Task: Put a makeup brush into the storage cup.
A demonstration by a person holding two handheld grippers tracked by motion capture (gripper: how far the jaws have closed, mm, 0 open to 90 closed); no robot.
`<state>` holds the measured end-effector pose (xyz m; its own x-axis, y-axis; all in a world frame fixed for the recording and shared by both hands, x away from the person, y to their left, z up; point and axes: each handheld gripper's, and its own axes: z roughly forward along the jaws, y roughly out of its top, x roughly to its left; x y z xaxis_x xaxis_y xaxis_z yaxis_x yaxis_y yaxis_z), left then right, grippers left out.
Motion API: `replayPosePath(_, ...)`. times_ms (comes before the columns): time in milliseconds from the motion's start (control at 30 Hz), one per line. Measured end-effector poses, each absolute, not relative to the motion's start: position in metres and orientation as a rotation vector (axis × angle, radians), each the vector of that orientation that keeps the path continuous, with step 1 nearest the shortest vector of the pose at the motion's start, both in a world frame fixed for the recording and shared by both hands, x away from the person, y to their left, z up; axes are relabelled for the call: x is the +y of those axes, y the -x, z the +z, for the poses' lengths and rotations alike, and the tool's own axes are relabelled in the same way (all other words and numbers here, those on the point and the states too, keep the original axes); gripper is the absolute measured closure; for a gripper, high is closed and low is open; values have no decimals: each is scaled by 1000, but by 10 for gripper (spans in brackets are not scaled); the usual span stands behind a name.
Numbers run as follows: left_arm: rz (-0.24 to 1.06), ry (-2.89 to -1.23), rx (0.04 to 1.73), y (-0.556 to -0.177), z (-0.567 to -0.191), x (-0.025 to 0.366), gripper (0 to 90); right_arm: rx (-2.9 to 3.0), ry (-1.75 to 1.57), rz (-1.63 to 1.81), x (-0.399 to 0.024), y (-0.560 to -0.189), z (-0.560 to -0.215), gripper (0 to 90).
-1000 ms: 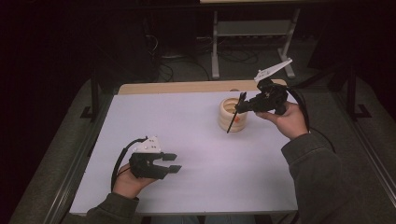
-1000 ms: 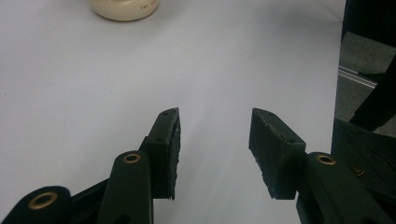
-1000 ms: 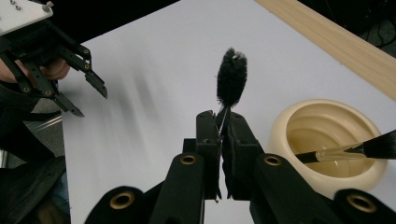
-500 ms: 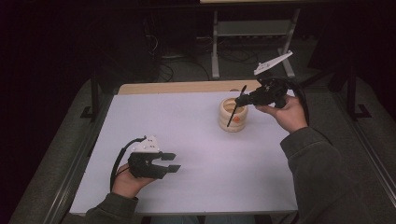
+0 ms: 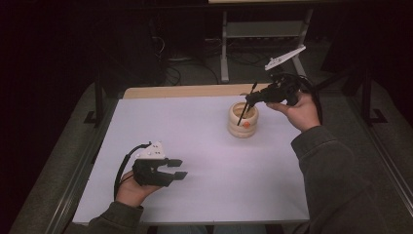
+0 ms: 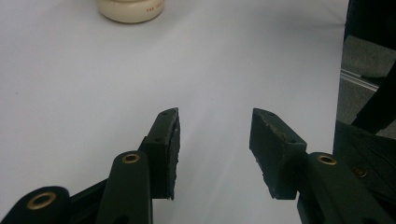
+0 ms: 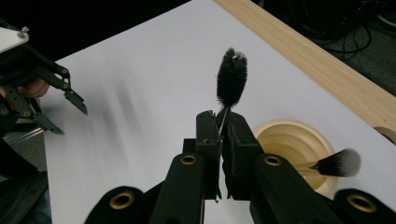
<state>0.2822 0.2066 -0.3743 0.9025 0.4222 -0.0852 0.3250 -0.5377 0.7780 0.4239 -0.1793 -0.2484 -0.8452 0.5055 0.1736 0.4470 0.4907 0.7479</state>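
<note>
At the far right part of the white table (image 5: 195, 146), about two o'clock from its centre, we see the right gripper (image 5: 252, 99) clenched on a thin black brush (image 5: 246, 108). The brush stands just over the cream holder (image 5: 243, 127). Its long axis is tilted: in the high view it runs from one o'clock down to seven o'clock, with the lower end at the mouth of the holder. In the right gripper view the black bristle head (image 7: 231, 83) points up, toward twelve o'clock, above the jaws. We count two brushes: this one, and one soft brush (image 7: 337, 163) lying inside the holder. There is one holder. The left gripper (image 5: 179, 168) rests at eight o'clock, released, well apart from the holder.
</note>
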Motion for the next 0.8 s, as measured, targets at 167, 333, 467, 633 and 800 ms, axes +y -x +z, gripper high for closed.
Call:
replayPosePath(167,137,-2174,544,-282,-375,207,519,2631,-866,1303,-180,-429,-242,846)
replayPosePath(333,137,-2170,544,-281,-374,207,518,2617,-888,1289,-180,-434,-240,847)
replayPosePath(467,137,-2170,544,-281,-374,207,517,2606,-915,1284,-181,-438,-239,847)
replayPosePath(633,138,-2167,545,-281,-374,208,517,2595,-931,1282,-182,-442,-237,847)
replayPosePath(800,139,-2166,547,-281,-374,208,515,2585,-942,1270,-184,-445,-234,847)
